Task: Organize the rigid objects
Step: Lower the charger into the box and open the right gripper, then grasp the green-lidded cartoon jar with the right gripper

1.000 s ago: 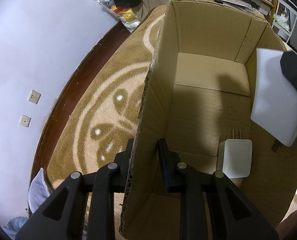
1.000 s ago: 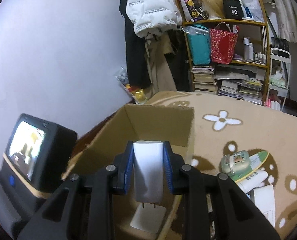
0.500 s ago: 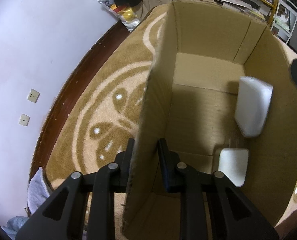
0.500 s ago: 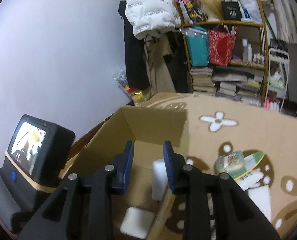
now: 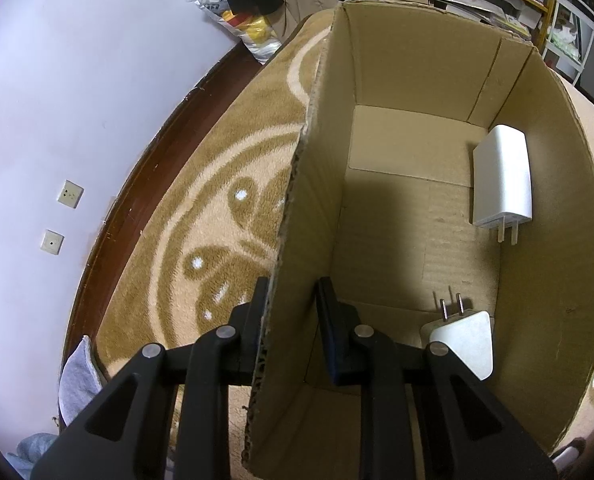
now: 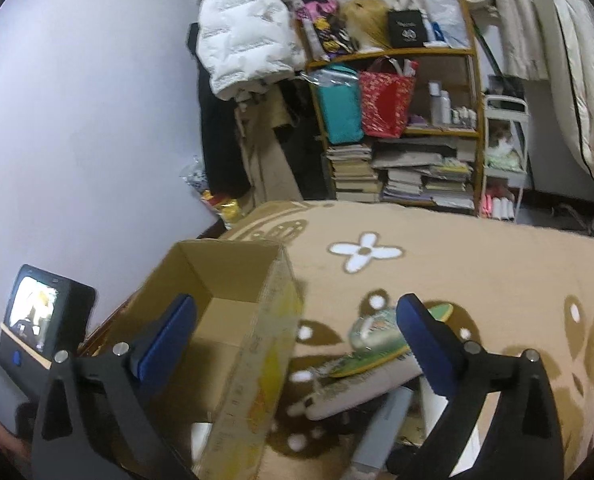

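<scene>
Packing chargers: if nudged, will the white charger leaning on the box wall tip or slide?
The charger is probably rigid and light. Leaning on the wall of the box, it may tip flat. Its smooth shell would likely slide on cardboard.

Dim indoor light; soft shadow inside the cardboard box (image 5: 425,216); fisheye-bent edges; right view motion-blurred.
</scene>
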`<state>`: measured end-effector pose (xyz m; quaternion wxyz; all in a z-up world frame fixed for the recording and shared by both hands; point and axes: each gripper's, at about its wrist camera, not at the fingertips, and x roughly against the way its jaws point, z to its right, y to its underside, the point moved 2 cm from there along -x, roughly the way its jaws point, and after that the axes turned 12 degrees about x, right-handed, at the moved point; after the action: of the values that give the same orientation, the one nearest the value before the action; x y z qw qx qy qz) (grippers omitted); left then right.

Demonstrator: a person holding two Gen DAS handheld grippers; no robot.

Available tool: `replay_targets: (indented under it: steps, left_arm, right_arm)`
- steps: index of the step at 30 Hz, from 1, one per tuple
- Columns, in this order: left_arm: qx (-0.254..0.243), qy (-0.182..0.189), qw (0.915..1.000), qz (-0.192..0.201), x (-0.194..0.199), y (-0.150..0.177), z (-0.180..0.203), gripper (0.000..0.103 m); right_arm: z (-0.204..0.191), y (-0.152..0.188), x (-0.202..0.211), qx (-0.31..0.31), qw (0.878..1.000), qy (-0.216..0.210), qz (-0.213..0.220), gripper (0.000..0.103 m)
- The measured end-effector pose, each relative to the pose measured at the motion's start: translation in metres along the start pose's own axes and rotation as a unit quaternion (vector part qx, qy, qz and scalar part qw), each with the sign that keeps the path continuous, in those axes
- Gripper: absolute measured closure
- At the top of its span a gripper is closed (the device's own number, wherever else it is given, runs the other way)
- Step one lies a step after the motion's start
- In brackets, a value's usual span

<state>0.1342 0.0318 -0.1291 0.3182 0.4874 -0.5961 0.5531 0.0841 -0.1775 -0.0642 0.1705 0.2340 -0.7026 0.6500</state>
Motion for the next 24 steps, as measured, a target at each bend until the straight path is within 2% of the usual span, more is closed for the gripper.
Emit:
replay_targets:
  steps: [11,24]
  left_arm:
    - [0.000,0.000,1.0000,0.000,0.000,0.000,-0.002,0.080]
    - [-0.004,-0.004,1.0000,-0.003,-0.002,0.001,-0.001,0.080]
  right_arm:
    - [0.034,0.025,-0.017,-0.044,0.998,0.016,-0.029,0.000]
    - [0.050,0.028,-0.055,-0.025,0.997,0.042,-0.053,0.000]
